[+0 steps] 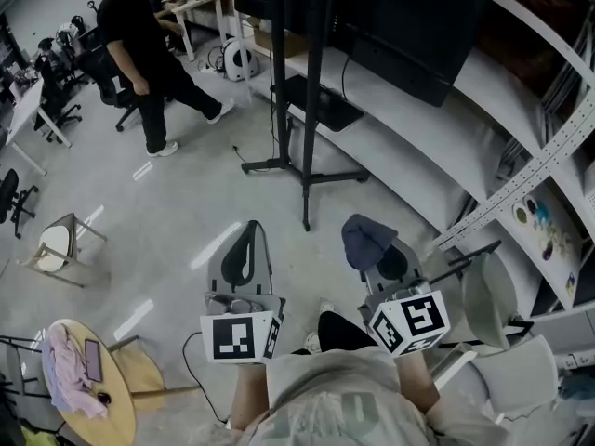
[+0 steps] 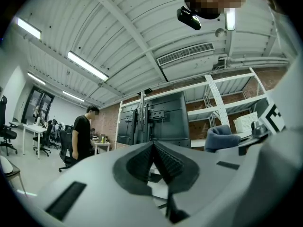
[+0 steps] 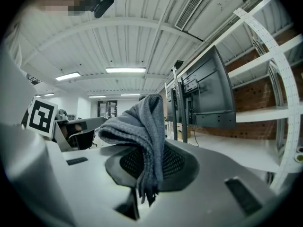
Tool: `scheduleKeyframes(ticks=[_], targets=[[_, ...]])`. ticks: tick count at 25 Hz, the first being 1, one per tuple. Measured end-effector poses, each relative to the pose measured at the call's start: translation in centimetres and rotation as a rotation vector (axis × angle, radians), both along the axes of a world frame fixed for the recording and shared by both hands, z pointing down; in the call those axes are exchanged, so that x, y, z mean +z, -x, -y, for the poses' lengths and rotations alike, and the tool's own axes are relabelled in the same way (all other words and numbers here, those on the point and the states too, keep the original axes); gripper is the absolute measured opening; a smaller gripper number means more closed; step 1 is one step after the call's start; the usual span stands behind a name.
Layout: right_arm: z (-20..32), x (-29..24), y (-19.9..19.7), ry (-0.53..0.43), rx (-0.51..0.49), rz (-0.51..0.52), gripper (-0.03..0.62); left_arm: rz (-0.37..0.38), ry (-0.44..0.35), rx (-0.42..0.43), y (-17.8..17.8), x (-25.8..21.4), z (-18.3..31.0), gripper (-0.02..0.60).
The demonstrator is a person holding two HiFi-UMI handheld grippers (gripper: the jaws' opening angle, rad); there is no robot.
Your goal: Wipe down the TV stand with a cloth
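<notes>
- We see grey floor (image 1: 186, 212) over most of the head view.
- We see the black TV stand (image 1: 312, 82) upright ahead, its legs on the floor and dark screens on it.
- A person in black (image 1: 139, 45) stands far left, well apart from the stand.
- A round wooden worktop (image 1: 125, 402) sits at lower left.
- We see the left tongs (image 2: 153, 149) closed together with nothing between them.
- The right tongs (image 1: 379, 256) are clamped on the grey cloth (image 1: 364, 238).
- The cloth is bunched and draped over the tips, in the air near the stand's legs and not touching them.
</notes>
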State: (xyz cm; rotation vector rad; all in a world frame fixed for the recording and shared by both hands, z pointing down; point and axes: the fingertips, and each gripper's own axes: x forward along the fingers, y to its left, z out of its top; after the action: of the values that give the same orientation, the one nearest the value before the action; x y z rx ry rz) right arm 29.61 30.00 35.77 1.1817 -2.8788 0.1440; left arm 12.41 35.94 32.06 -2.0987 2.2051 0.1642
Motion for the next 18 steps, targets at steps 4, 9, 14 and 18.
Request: scheduleKeyframes(ticks=[4, 9, 14, 18], targets=[[2.1, 0.7, -0.4, 0.01, 0.023, 0.003, 0.057, -0.008, 0.004, 0.0, 0.6, 0.5, 2.5, 0.014], [7.6, 1.3, 0.1, 0.011, 0.034, 0.018, 0.058, 0.01, 0.008, 0.015, 0.8, 0.9, 7.6, 0.014], [16.5, 0.9, 3.2, -0.014, 0.004, 0.037, 0.057, 0.029, 0.0, 0.009, 2.8, 0.6, 16.0, 0.014], [24.4, -0.5, 6.1, -0.049, -0.008, 0.049, 0.057, 0.056, -0.027, 0.006, 5.2, -0.9, 23.0, 0.014]])
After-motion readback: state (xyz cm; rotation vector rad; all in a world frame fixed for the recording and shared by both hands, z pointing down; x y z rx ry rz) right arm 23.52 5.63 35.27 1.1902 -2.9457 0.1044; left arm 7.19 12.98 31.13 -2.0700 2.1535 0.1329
